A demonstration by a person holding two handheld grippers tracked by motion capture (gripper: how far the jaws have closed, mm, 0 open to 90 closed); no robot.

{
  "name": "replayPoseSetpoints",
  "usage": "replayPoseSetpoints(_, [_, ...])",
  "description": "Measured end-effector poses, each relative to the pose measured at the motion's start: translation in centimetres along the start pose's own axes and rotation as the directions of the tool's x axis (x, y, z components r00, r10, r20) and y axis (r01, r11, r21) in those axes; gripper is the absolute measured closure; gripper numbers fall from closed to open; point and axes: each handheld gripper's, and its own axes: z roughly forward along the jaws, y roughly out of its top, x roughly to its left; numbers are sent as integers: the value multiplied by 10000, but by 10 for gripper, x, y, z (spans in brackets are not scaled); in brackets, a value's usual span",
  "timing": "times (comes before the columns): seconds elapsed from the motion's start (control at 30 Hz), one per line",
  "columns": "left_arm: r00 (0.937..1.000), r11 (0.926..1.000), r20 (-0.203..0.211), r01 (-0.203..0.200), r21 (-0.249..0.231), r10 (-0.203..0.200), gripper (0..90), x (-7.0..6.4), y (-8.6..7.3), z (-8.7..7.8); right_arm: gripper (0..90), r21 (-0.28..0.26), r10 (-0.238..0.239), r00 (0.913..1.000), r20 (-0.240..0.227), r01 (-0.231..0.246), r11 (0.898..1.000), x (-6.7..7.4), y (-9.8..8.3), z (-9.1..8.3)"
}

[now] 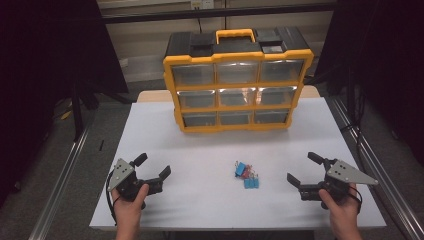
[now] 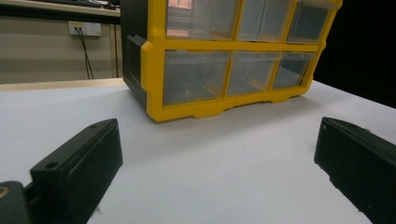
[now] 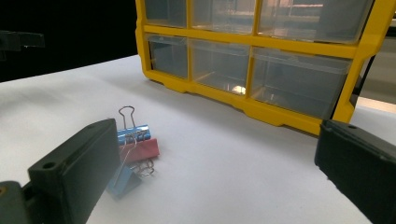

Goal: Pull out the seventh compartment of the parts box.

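We hold the left gripper (image 1: 153, 166) at 8 o'clock on the table (image 1: 210, 160), jaws spread wide with nothing between them. The right gripper (image 1: 301, 168) sits at 4 o'clock, jaws equally wide and bare. The clips (image 1: 246, 174) lie in a small heap between the two, at about 5 o'clock, nearer the right gripper and apart from both. In the right gripper view one jaw covers part of the heap (image 3: 133, 149), so we cannot count the clips. The organizer (image 1: 238, 80) stands at 12 o'clock; its drawers are translucent and their contents are hard to make out. Both gripper views cut off its top.
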Motion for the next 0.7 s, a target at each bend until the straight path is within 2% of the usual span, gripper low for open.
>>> replayPoseSetpoints(0.13, [10000, 10000, -69, 10, 17, -10, 11, -1, 0, 2, 0, -21, -83, 10000, 39, 83, 10000, 0, 0, -2])
replayPoseSetpoints(0.17, [9998, 9998, -45, 175, -86, -175, 11, -3, 0, 3, 0, -21, -83, 10000, 39, 83, 10000, 0, 0, -2])
replayPoseSetpoints(0.2, [10000, 10000, -56, 76, 39, -76, 11, -2, 0, 4, 0, -42, -68, 10000, 47, 69, 10000, 0, 0, -2])
replayPoseSetpoints(0.23, [9997, 9997, -73, 248, -39, -248, 11, -3, 0, 5, 0, -48, -70, 10000, 40, 70, 10000, 0, 0, -2])
replayPoseSetpoints(0.37, [9996, 9997, -177, 227, 34, -226, 11, -6, 1, 10, 0, -52, -21, 10000, -4, 21, 10000, 1, 1, -2])
replayPoseSetpoints(0.4, [9999, 9997, -159, -19, 234, 23, 11, -5, 2, 10, 0, -67, -91, 10000, -25, 91, 9999, 1, 1, -1])
replayPoseSetpoints(0.47, [9996, 9995, -275, -33, 310, 42, 11, -8, 3, 14, 0, -22, -64, 10000, -4, 64, 10000, 1, 1, -1])
replayPoseSetpoints(0.53, [9994, 9996, -268, 220, 185, -215, 11, -11, 4, 19, 0, -41, -103, 9999, -46, 103, 9999, 1, 1, -1])
replayPoseSetpoints(0.67, [9988, 9994, -467, 174, 295, -160, 11, -14, 8, 27, 0, -30, -148, 9999, -53, 148, 9999, 1, 1, -1])
replayPoseSetpoints(0.7, [9984, 9993, -457, 327, 177, -319, 11, -15, 8, 29, 0, 41, -153, 9999, -61, 153, 9999, 2, 0, -2])
